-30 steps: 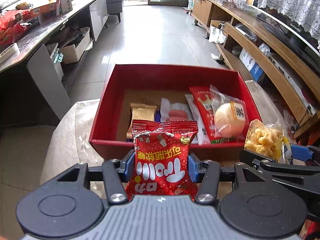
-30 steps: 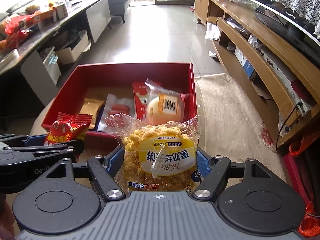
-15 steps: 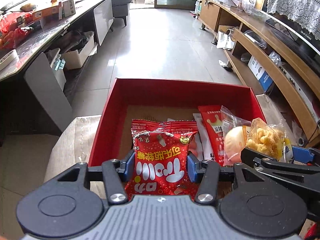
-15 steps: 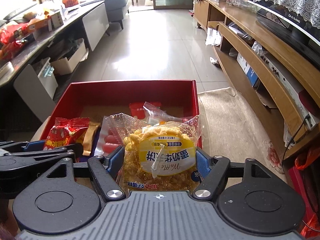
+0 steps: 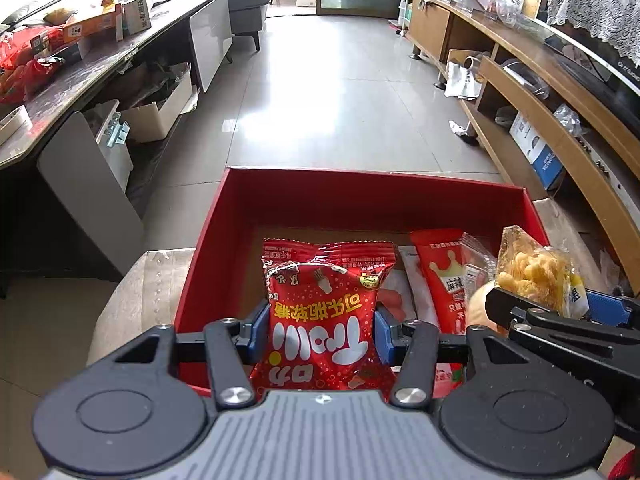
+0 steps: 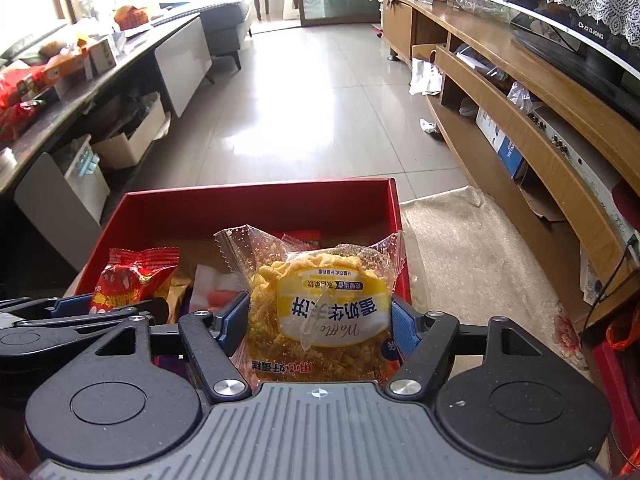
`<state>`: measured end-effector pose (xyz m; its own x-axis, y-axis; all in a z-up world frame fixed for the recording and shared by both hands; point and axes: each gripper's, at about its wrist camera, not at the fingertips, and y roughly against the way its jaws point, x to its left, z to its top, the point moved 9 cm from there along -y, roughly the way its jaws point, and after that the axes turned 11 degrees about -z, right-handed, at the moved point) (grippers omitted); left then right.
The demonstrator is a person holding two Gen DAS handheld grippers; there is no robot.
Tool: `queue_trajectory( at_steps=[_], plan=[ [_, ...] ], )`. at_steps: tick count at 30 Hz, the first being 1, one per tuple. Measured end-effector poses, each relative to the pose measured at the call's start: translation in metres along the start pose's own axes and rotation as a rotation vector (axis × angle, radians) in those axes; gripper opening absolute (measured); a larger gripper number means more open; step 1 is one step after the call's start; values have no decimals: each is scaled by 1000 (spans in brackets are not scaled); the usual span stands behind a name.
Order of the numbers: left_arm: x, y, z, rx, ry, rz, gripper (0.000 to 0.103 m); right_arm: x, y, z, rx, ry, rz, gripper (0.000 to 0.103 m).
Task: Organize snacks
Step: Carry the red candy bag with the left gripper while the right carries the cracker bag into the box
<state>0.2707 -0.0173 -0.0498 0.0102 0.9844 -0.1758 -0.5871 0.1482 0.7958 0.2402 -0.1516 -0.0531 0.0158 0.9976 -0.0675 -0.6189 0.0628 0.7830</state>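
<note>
My left gripper [image 5: 322,330] is shut on a red candy packet [image 5: 326,312], held over the near left part of the red box [image 5: 340,194]. My right gripper [image 6: 320,324] is shut on a clear waffle packet [image 6: 324,304] with a yellow label, over the box's [image 6: 256,200] near right side. In the left wrist view the waffle packet [image 5: 536,276] and the right gripper's fingers [image 5: 560,320] show at the right. The red candy packet [image 6: 132,276] appears at the left of the right wrist view. Inside the box lie a red pouch [image 5: 440,276] and other wrapped snacks, partly hidden.
The box sits on a beige plastic-covered surface [image 5: 136,296]. A dark long counter [image 5: 92,76] with boxes and red bags runs on the left, wooden shelving [image 6: 540,120] with a television on the right, tiled floor [image 5: 336,92] beyond.
Both grippers have moved forward over the box with their packets; the box's near wall has passed under them and the snacks inside are now largely hidden behind the packets.
</note>
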Motion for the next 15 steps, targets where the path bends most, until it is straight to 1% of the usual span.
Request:
queue_trajectory(
  at_steps=[3,15],
  plan=[
    [2,-7,1,8,0,13,46,3,-7,0,5,1,3,77],
    [7,-22,-1,31,0,37,46,11,-17,3,-27,60,-57,77]
  ],
)
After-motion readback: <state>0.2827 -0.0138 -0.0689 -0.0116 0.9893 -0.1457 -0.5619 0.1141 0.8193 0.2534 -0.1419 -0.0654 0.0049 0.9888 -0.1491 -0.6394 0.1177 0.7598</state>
